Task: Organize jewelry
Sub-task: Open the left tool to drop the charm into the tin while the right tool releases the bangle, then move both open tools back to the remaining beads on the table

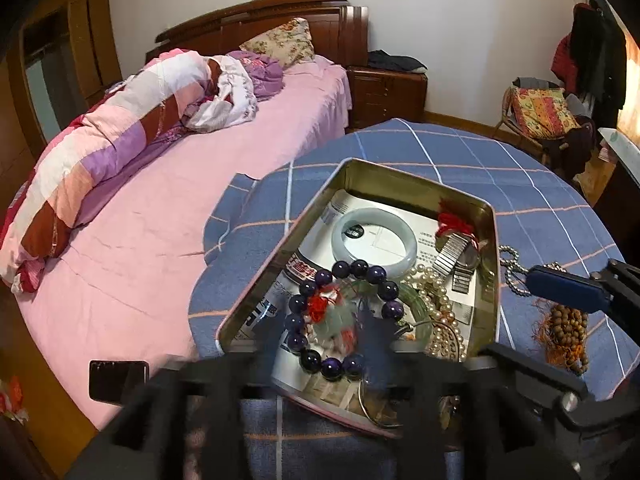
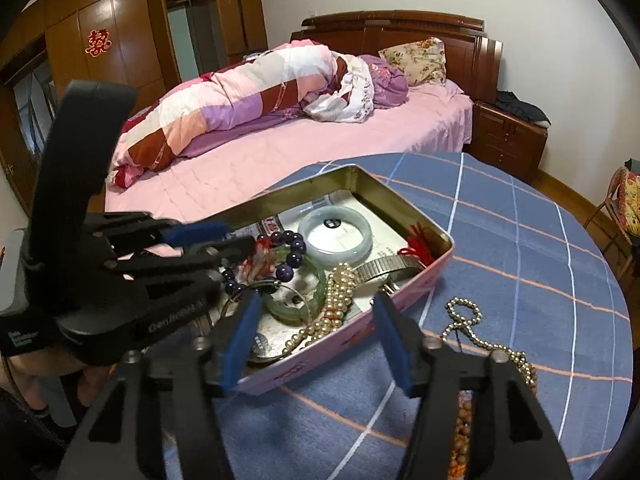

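A pink metal tin (image 1: pixel 408 178) (image 2: pixel 404 208) stands open on the blue checked table. In it lie a pale jade bangle (image 1: pixel 374 236) (image 2: pixel 336 234), a dark purple bead bracelet (image 1: pixel 340 312) (image 2: pixel 294 246), a green bangle (image 2: pixel 296 300), pearl strands (image 1: pixel 440 308) (image 2: pixel 336 300), a metal watch band (image 1: pixel 456 258) (image 2: pixel 384 268) and a red cord (image 1: pixel 454 220). My left gripper (image 2: pixel 240 238) is over the tin, its blurred fingers close around a red-tasselled piece (image 1: pixel 332 316). My right gripper (image 2: pixel 316 336) is open above the tin's near edge.
A silver bead chain (image 2: pixel 476 332) (image 1: pixel 510 268) and a brown wooden bead string with orange tassel (image 1: pixel 564 332) (image 2: pixel 460 432) lie on the table right of the tin. A pink bed (image 1: pixel 180 208) with a rolled quilt lies behind. A black phone (image 1: pixel 118 380) rests on the bed.
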A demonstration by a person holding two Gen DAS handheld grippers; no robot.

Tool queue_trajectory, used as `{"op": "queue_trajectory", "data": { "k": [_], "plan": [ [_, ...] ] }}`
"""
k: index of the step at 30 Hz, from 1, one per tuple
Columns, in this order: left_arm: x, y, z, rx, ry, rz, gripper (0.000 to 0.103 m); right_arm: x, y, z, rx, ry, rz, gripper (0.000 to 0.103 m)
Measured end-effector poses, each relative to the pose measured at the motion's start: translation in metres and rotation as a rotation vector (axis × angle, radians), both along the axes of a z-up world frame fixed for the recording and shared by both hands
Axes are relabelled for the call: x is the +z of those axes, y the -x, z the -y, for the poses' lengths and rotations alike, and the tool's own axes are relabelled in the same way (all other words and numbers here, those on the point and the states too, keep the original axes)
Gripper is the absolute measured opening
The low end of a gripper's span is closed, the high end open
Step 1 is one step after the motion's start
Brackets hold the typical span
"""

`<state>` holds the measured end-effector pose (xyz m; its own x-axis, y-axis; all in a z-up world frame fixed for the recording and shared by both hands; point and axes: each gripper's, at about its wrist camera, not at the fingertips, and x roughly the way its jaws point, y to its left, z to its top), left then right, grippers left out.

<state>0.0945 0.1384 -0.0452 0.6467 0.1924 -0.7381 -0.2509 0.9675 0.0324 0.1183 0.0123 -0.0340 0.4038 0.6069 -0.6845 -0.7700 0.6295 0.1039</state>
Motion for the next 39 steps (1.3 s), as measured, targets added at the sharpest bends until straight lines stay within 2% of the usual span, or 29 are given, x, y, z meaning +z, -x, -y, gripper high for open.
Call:
{"op": "queue_trajectory", "data": {
  "k": [1, 8, 17, 22, 28, 31, 33, 36, 39],
  "plan": [
    [0.002, 0.002, 0.000, 0.008, -0.005, 0.017, 0.069, 0.000, 0.000, 0.001, -0.004, -0.001, 0.002, 0.065],
    [0.009, 0.005, -0.002, 0.017, 0.019, 0.041, 0.069, -0.001, -0.004, 0.027, -0.050, -0.008, 0.007, 0.071],
    [0.010, 0.005, 0.017, 0.003, 0.002, 0.052, 0.069, -0.009, -0.025, 0.094, -0.213, -0.026, -0.019, 0.077],
    [0.016, 0.007, 0.041, -0.052, -0.006, 0.068, 0.069, -0.020, -0.033, 0.140, -0.325, -0.016, -0.043, 0.081],
    [0.019, 0.003, 0.087, -0.161, -0.027, 0.063, 0.069, -0.035, -0.040, 0.188, -0.452, -0.023, -0.093, 0.085],
    [0.017, -0.002, 0.109, -0.216, -0.023, 0.051, 0.069, -0.038, -0.041, 0.196, -0.483, -0.030, -0.110, 0.086],
    [0.017, -0.005, 0.124, -0.251, -0.028, 0.049, 0.069, -0.038, -0.041, 0.202, -0.498, -0.034, -0.109, 0.092],
    [0.014, -0.010, 0.145, -0.291, -0.030, 0.044, 0.069, -0.037, -0.041, 0.205, -0.512, -0.038, -0.095, 0.094],
    [0.010, -0.016, 0.163, -0.338, 0.014, 0.035, 0.069, -0.037, -0.041, 0.210, -0.520, -0.041, -0.090, 0.094]
  ]
}}
